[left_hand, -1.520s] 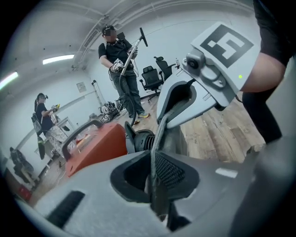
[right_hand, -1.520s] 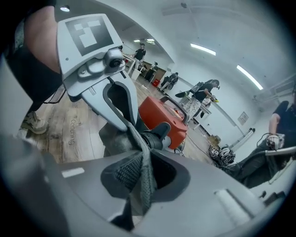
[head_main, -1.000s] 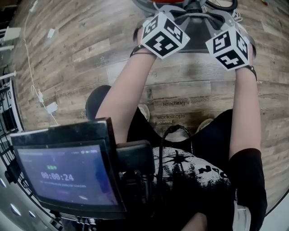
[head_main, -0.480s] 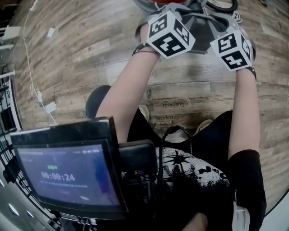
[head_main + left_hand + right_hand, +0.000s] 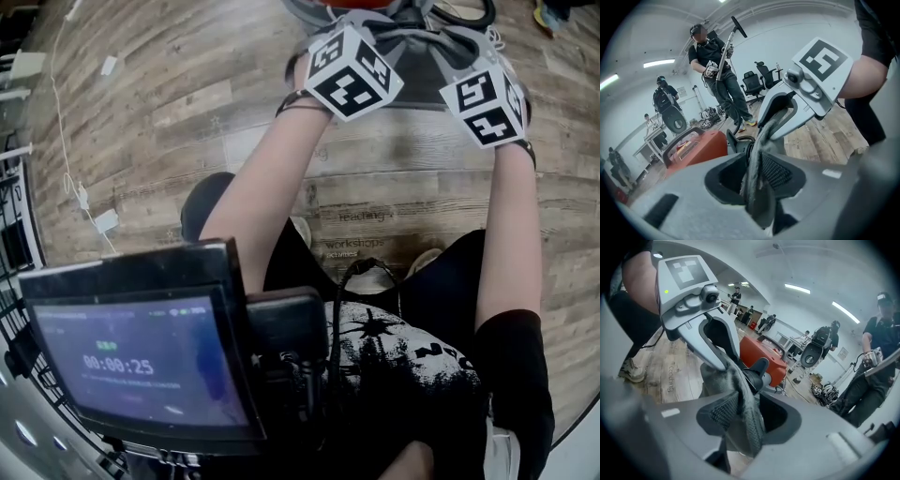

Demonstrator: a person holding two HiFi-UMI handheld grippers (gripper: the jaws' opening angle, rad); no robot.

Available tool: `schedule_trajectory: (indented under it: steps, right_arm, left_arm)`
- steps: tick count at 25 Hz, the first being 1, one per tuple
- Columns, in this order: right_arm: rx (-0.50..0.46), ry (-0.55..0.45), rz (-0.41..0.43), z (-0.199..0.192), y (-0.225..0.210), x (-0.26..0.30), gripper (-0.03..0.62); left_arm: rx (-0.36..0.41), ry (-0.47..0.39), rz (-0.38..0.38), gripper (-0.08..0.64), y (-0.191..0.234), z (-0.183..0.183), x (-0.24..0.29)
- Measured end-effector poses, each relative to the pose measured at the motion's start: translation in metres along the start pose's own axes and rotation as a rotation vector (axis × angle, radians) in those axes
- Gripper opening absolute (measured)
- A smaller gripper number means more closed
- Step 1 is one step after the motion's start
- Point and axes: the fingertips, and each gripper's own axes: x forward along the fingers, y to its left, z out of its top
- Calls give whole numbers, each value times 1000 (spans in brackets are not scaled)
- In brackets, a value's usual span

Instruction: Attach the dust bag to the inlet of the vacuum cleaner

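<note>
The dust bag (image 5: 445,56) is a limp grey cloth stretched from my left hand-held gripper (image 5: 757,176) to my right hand-held gripper (image 5: 745,420), above the wooden floor (image 5: 187,112). It hangs flat and folded, and I cannot see into it.

Both sets of jaws have just been opening. In the left gripper view a fold of the bag runs up between the jaws, with a dark gap on one side, so that grip is released. The right gripper view shows the same: the cloth lies against one ribbed pad with space on the other side, loose rather than clenched.

Just beyond the bag stands the red vacuum cleaner (image 5: 696,150), with a dark handle along its top. A black fitting (image 5: 738,143) on its near end sits right behind the cloth. I cannot tell whether that is the inlet, because the bag hangs across it. I cannot see inside the cleaner either.

From the head view the marker cubes cover my jaws and much of the bag. A screen (image 5: 141,361) with a running timer sits at my chest, and my shoes (image 5: 300,230) are on the floor below. White cables (image 5: 80,197) trail along the floor's left edge. Further back in the room a person (image 5: 717,61) holds a long pole, near some office chairs (image 5: 761,75).
</note>
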Motion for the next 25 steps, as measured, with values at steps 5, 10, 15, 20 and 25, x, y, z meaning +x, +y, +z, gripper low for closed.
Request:
schedule_trajectory:
  steps: [5,10,15,20,25]
  right_arm:
    - [18,-36,28,0,-5,-16,302]
    - [-9,-66,13,12,-4,-25,319]
    - [-5,-90,8,15,-4,-34,322]
    - [18,-178,-28,32,-14,-60,132]
    - [105,-208,-27,22,-2,-68,6]
  left_arm:
    - [-21,-60,32,249,-3,7,-5]
    - [-25,-87,48,256,1,8,-18]
    - [-26,-100,40,256,-5,8,-22]
    - [-18,-191,42,88,-5,23,-45]
    - [-45,-206,48,2,1,0,-72]
